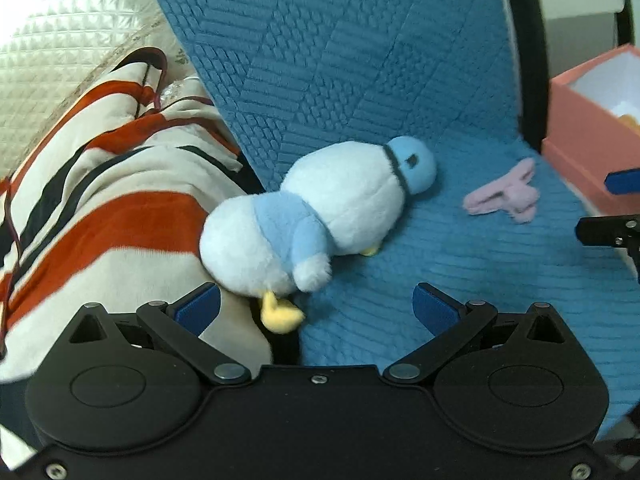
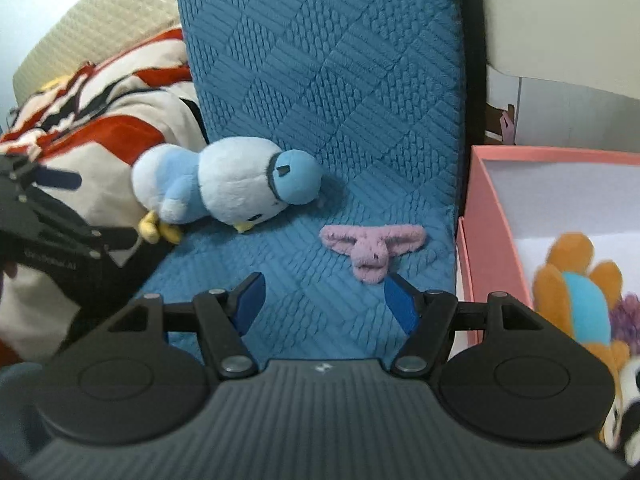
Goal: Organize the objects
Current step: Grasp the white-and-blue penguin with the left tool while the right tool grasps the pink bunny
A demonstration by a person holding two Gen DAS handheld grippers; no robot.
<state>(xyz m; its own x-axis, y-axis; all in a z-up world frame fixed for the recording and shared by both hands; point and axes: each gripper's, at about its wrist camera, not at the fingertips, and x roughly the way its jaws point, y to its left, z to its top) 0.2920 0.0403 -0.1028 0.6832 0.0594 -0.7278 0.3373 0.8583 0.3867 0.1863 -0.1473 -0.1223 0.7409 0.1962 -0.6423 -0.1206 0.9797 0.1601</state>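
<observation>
Two spread grippers hang over a blue quilted seat cover that carries a plush penguin and a small pink toy.

From the left: a striped red, cream and black blanket (image 1: 104, 216) lies bunched against the blue seat cover (image 1: 360, 60). The plush penguin (image 1: 316, 212) lies on its side, its back end touching the blanket and one yellow foot just ahead of the left gripper (image 1: 316, 308), whose jaws stand wide apart and hold nothing. The pink toy (image 2: 370, 246) lies flat on the cover just beyond the right gripper (image 2: 324, 300), whose jaws are parted and empty. At the far right a pink box (image 2: 492, 216) holds an orange plush (image 2: 576, 292).
</observation>
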